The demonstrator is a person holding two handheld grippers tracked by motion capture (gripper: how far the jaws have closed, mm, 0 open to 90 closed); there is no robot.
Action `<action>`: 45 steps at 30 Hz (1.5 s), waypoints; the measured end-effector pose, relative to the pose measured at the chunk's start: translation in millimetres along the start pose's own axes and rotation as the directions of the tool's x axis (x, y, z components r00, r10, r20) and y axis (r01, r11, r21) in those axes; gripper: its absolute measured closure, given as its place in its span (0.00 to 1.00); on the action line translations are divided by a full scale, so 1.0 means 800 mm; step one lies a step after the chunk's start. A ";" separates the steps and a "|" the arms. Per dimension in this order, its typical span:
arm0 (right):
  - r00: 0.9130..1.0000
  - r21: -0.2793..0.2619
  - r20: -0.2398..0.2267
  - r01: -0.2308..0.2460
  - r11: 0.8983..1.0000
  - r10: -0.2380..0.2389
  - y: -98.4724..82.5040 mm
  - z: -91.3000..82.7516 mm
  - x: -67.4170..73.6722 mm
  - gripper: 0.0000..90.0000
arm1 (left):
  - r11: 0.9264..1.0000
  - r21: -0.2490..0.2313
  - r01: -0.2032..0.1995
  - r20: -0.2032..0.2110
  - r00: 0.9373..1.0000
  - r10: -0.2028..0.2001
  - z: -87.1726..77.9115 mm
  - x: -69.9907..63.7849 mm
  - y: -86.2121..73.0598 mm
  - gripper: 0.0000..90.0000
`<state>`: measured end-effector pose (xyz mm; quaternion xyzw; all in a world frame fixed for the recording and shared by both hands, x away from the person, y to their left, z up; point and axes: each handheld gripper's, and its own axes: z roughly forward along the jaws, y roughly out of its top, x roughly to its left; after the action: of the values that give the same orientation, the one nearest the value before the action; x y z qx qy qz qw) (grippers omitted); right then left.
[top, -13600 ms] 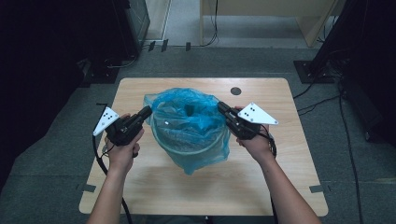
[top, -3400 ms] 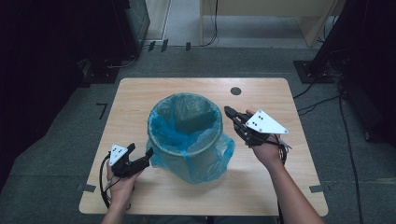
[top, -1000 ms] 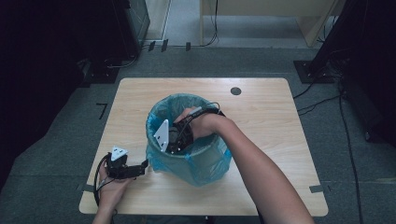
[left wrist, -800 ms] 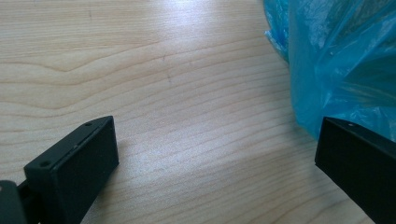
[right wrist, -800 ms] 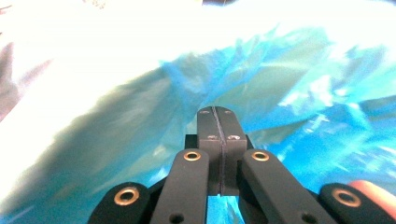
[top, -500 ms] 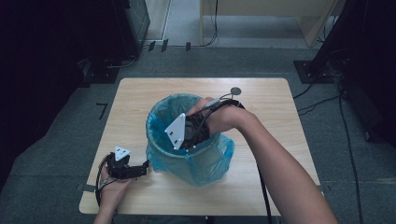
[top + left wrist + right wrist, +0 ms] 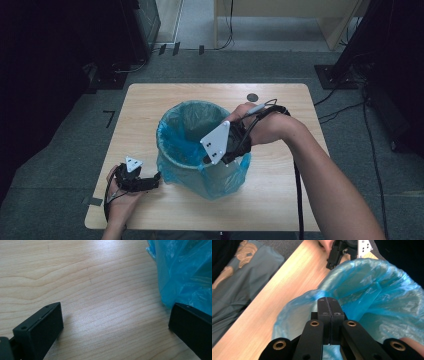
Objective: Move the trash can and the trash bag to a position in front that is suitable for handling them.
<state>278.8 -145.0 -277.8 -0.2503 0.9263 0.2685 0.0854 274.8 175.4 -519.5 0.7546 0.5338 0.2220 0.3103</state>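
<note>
The bin [image 7: 197, 142] stands in the middle of the table [image 7: 150, 105], and the blue bag [image 7: 220, 175] already lines it, its top folded out over the rim with loose plastic hanging down the near side. What seems left is tidying that slack, so the lining job looks nearly done. The right gripper [image 7: 207, 160] hangs over the near rim of the bin, jaws pressed together with nothing between them. A second ago it was down inside the bin; it has since lifted out towards the rim. The left gripper [image 7: 155, 179] rests on the table left of the bin, jaws wide apart and empty, where it lay then too.
</note>
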 end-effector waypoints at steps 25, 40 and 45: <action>0.982 0.018 -0.035 -0.185 0.983 0.186 -0.089 0.015 0.073 0.71 | 1.000 0.000 -0.001 -0.001 1.000 0.001 0.000 0.000 0.000 0.00; 0.804 -0.015 0.089 -0.589 0.808 0.588 -0.154 0.046 0.129 0.04 | 1.000 0.000 0.002 -0.003 1.000 -0.002 0.000 0.000 0.000 0.00; 0.716 -0.059 0.150 -0.682 0.729 0.682 -0.179 0.056 0.137 0.00 | 1.000 0.000 0.002 -0.003 1.000 -0.002 0.000 0.000 0.000 0.00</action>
<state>258.8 -271.3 -412.4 0.1312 0.9433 0.3000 0.0552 274.6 175.1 -519.5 0.7536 0.5352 0.2229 0.3097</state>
